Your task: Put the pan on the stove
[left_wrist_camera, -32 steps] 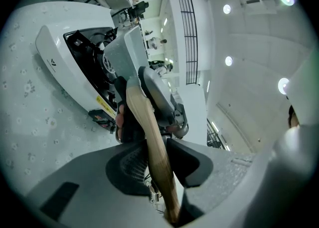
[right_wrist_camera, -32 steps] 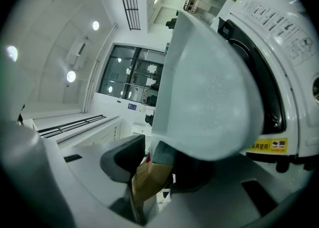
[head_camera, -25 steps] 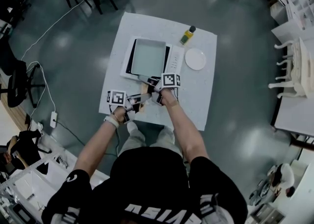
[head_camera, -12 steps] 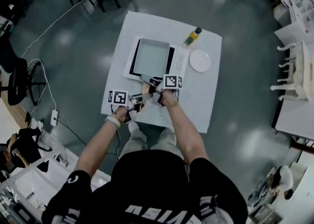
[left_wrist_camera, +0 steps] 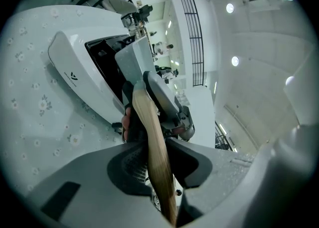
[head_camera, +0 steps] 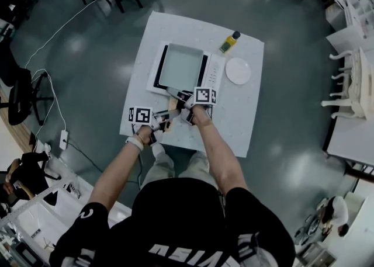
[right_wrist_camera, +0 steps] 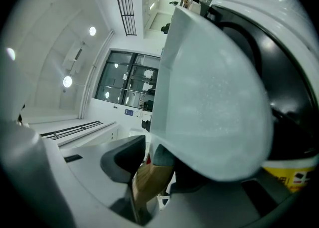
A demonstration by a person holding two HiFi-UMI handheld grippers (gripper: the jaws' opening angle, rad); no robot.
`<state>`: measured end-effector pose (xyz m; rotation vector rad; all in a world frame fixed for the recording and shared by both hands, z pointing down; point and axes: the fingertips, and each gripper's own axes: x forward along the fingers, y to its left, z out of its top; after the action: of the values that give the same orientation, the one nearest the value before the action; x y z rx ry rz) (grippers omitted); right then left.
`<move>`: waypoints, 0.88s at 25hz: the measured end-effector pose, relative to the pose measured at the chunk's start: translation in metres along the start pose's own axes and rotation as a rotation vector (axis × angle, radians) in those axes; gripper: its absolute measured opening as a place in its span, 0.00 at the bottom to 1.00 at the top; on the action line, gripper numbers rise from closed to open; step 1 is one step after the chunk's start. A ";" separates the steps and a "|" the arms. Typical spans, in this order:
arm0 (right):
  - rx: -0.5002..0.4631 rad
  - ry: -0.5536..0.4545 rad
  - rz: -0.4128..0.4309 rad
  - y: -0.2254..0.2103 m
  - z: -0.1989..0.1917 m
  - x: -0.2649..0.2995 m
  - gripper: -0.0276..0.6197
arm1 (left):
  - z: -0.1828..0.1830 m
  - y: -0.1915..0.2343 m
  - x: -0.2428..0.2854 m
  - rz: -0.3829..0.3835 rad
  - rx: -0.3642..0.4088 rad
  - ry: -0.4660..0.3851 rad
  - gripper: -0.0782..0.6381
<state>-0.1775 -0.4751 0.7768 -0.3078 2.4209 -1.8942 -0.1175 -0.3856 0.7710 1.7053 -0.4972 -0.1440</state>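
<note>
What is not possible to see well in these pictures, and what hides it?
1. Underside of the pan: head view; the pan itself covers it, so contact with the stove cannot be judged there.
2. Label of the bottle: head view; too small to read.
3. The handle: right gripper view; only a short piece shows between the jaws of the right gripper, the pan hides the rest.
4. Print on the stove panel: head view; too small.

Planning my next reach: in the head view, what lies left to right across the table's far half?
Square pan → stove control panel → white plate. The bottle is left out because it overlaps the plate's span.
</note>
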 end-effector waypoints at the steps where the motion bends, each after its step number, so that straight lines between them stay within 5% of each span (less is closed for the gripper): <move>1: -0.032 -0.001 0.047 0.008 0.002 0.003 0.27 | -0.001 -0.001 0.000 -0.006 -0.015 -0.002 0.23; 4: -0.009 0.009 -0.011 0.000 0.000 0.000 0.27 | -0.002 -0.005 0.002 -0.037 -0.053 -0.015 0.23; 7: -0.116 0.012 0.124 0.022 0.008 0.008 0.32 | -0.001 -0.002 0.000 -0.019 -0.038 -0.026 0.23; 11: 0.080 0.031 -0.127 -0.014 -0.009 -0.012 0.38 | 0.003 0.000 -0.003 0.029 0.054 -0.044 0.29; 16: 0.098 0.043 -0.149 -0.012 -0.017 -0.019 0.41 | 0.006 -0.011 -0.007 -0.004 0.036 -0.079 0.35; 22: 0.084 0.059 -0.201 -0.013 -0.020 -0.039 0.43 | 0.015 0.001 -0.031 0.119 0.127 -0.124 0.38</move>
<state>-0.1413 -0.4519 0.7914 -0.5154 2.4194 -2.1078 -0.1510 -0.3871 0.7638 1.7925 -0.7113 -0.1354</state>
